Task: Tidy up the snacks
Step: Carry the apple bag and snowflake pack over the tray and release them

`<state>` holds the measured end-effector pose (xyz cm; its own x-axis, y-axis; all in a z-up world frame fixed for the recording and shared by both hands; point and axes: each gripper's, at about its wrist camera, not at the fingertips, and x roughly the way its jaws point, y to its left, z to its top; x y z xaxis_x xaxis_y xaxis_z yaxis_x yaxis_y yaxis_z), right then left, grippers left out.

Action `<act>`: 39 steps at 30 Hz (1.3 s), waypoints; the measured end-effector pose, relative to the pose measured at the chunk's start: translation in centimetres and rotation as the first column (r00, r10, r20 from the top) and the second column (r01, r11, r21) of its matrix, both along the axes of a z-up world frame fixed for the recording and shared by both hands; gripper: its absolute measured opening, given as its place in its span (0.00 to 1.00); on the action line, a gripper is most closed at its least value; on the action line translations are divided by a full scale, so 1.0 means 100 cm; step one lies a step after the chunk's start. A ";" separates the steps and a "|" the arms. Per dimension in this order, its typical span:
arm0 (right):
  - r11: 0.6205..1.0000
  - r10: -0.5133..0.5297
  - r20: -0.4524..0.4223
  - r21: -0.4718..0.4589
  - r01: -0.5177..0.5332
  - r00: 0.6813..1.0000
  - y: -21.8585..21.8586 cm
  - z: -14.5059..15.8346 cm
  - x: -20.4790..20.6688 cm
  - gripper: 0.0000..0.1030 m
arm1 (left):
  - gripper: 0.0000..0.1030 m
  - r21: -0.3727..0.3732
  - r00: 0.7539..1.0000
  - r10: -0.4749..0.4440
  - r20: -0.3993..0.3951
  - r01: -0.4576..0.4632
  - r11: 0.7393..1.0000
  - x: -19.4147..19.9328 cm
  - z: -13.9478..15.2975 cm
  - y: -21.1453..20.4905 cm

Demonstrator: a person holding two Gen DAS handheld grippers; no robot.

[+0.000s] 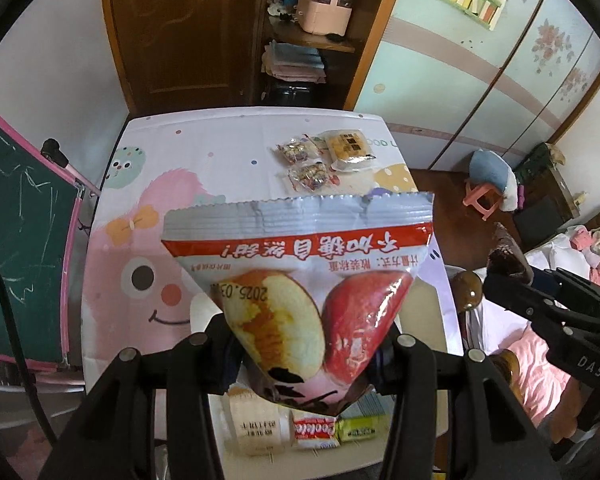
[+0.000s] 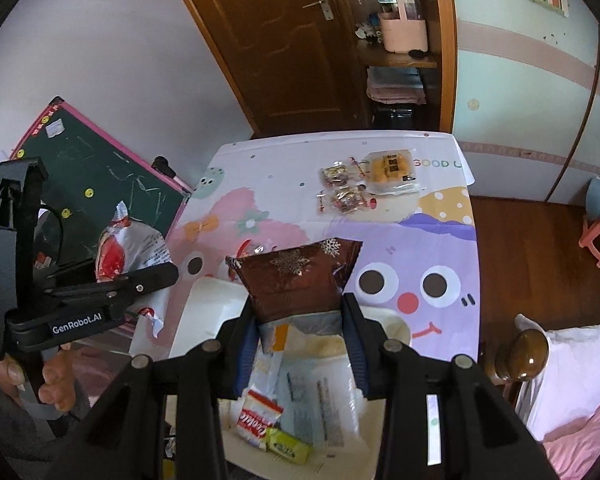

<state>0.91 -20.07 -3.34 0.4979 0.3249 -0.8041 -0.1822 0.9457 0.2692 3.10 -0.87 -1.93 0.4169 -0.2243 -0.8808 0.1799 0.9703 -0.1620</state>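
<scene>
Where the left wrist view fills its centre, we see the left gripper [image 1: 304, 344] with its fingers narrowed onto the lower corners of an apple snack bag [image 1: 300, 280], which is lifted clear above the table [image 1: 236, 136]. In the right wrist view the right gripper [image 2: 300, 320] has its fingers pressed against both sides of a brown snowflake packet [image 2: 300, 280], also raised off the table. Toward the upper middle of both frames, three small packs lie on the cartoon tablecloth: two clear candy packets [image 1: 304, 164] one below the other, and a yellow cake pack [image 1: 350, 148] just beside them on the right. At the bottom centre of each frame, a white tray [image 2: 216, 300] sits under the grippers, holding a cookie packet [image 2: 260, 420] and a green packet [image 2: 290, 446] touching each other, with a beige pack [image 1: 258, 428] to their left in the left wrist view. At lower left of the right wrist view, a hand [image 2: 52, 384] grips the left gripper's handle. A chalkboard [image 1: 16, 232] stands beside the table on the frame's left.
</scene>
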 end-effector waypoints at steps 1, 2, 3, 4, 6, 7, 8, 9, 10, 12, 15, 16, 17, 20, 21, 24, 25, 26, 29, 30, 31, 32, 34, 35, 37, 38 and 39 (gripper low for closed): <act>1.000 0.002 0.005 -0.008 -0.002 1.000 0.002 0.001 -0.006 0.38 | 0.46 -0.001 1.000 0.000 0.002 0.000 1.000 -0.004 0.001 0.000; 1.000 0.005 0.007 -0.011 -0.005 1.000 0.005 0.000 -0.010 0.38 | 0.46 0.001 1.000 0.000 0.004 0.000 1.000 -0.009 0.001 0.000; 1.000 0.009 0.006 -0.012 -0.009 1.000 0.006 0.000 -0.014 0.38 | 0.46 0.004 1.000 -0.001 0.003 0.001 1.000 -0.014 0.000 -0.001; 1.000 0.015 0.002 -0.010 -0.015 1.000 0.009 -0.001 -0.018 0.38 | 0.46 0.005 1.000 -0.002 0.001 0.002 1.000 -0.018 0.000 -0.001; 1.000 0.022 -0.002 -0.011 -0.022 1.000 0.012 -0.003 -0.025 0.38 | 0.46 0.000 1.000 -0.006 -0.016 0.006 1.000 -0.025 -0.005 -0.003; 1.000 0.026 -0.005 -0.015 -0.026 1.000 0.014 -0.004 -0.029 0.38 | 0.46 -0.002 1.000 -0.009 -0.025 0.009 1.000 -0.027 -0.007 -0.004; 0.999 0.029 -0.008 -0.018 -0.029 1.000 0.015 -0.005 -0.031 0.38 | 0.46 0.000 0.999 -0.011 -0.034 0.011 1.000 -0.030 -0.010 -0.006; 0.999 0.032 -0.014 -0.022 -0.033 0.999 0.016 -0.007 -0.034 0.38 | 0.46 0.007 0.999 -0.013 -0.042 0.013 1.000 -0.033 -0.014 -0.007; 0.999 0.035 -0.019 -0.025 -0.035 0.999 0.017 -0.009 -0.037 0.38 | 0.46 0.015 0.999 -0.014 -0.048 0.015 1.000 -0.035 -0.018 -0.009; 0.999 0.035 -0.031 -0.038 -0.036 0.999 0.019 -0.014 -0.042 0.38 | 0.47 0.036 0.998 -0.015 -0.061 0.017 0.999 -0.040 -0.025 -0.012; 0.999 0.034 -0.053 -0.040 -0.036 0.998 0.019 -0.022 -0.047 0.39 | 0.47 0.052 0.997 -0.018 -0.079 0.022 0.998 -0.048 -0.035 -0.015; 0.998 0.032 -0.061 -0.045 -0.035 0.998 0.019 -0.025 -0.049 0.39 | 0.47 0.059 0.996 -0.018 -0.084 0.023 0.998 -0.050 -0.037 -0.016; 0.998 0.030 -0.067 -0.047 -0.034 0.997 0.020 -0.027 -0.050 0.39 | 0.47 0.068 0.996 -0.019 -0.089 0.025 0.997 -0.051 -0.041 -0.017; 0.998 0.024 -0.088 -0.052 -0.029 0.996 0.020 -0.035 -0.053 0.39 | 0.47 0.085 0.995 -0.019 -0.102 0.028 0.996 -0.055 -0.048 -0.018; 0.998 0.023 -0.093 -0.057 -0.028 0.995 0.021 -0.037 -0.053 0.39 | 0.47 0.087 0.994 -0.020 -0.108 0.029 0.996 -0.056 -0.050 -0.019; 0.998 0.018 -0.120 -0.062 -0.026 0.993 0.022 -0.046 -0.054 0.39 | 0.47 0.090 0.992 -0.024 -0.121 0.035 0.995 -0.059 -0.055 -0.021; 0.998 0.018 -0.129 -0.056 -0.026 0.991 0.022 -0.049 -0.054 0.39 | 0.47 0.094 0.992 -0.026 -0.124 0.037 0.995 -0.060 -0.057 -0.022; 0.998 0.018 -0.137 -0.055 -0.026 0.990 0.022 -0.051 -0.054 0.39 | 0.47 0.097 0.991 -0.028 -0.128 0.041 0.994 -0.061 -0.059 -0.023; 0.998 0.020 -0.146 -0.063 -0.030 0.989 0.024 -0.055 -0.055 0.39 | 0.47 0.103 0.990 -0.029 -0.138 0.043 0.994 -0.062 -0.064 -0.025; 0.998 0.021 -0.150 -0.063 -0.031 0.988 0.025 -0.056 -0.056 0.40 | 0.47 0.105 0.990 -0.027 -0.140 0.042 0.994 -0.063 -0.065 -0.024; 0.998 0.021 -0.155 -0.062 -0.031 0.988 0.026 -0.057 -0.056 0.40 | 0.47 0.105 0.990 -0.026 -0.141 0.041 0.994 -0.063 -0.065 -0.024; 0.998 0.020 -0.163 -0.062 -0.031 0.986 0.026 -0.059 -0.056 0.41 | 0.47 0.105 0.990 -0.024 -0.142 0.040 0.994 -0.063 -0.066 -0.024; 0.997 0.016 -0.176 -0.066 -0.028 0.984 0.028 -0.061 -0.056 0.43 | 0.48 0.112 0.990 -0.019 -0.138 0.034 0.993 -0.063 -0.065 -0.023; 0.997 0.012 -0.182 -0.067 -0.025 0.983 0.028 -0.062 -0.055 0.44 | 0.49 0.117 0.991 -0.019 -0.136 0.035 0.993 -0.064 -0.065 -0.023; 0.998 0.010 -0.200 -0.066 -0.024 0.980 0.028 -0.064 -0.055 0.47 | 0.58 0.124 0.991 -0.019 -0.131 0.035 0.992 -0.065 -0.065 -0.024; 0.998 0.007 -0.205 -0.067 -0.021 0.979 0.029 -0.065 -0.054 0.51 | 0.67 0.129 0.992 -0.017 -0.125 0.033 0.991 -0.065 -0.064 -0.024; 0.997 0.003 -0.207 -0.070 -0.018 0.978 0.029 -0.065 -0.054 0.53 | 0.75 0.136 0.993 -0.014 -0.115 0.029 0.990 -0.066 -0.062 -0.024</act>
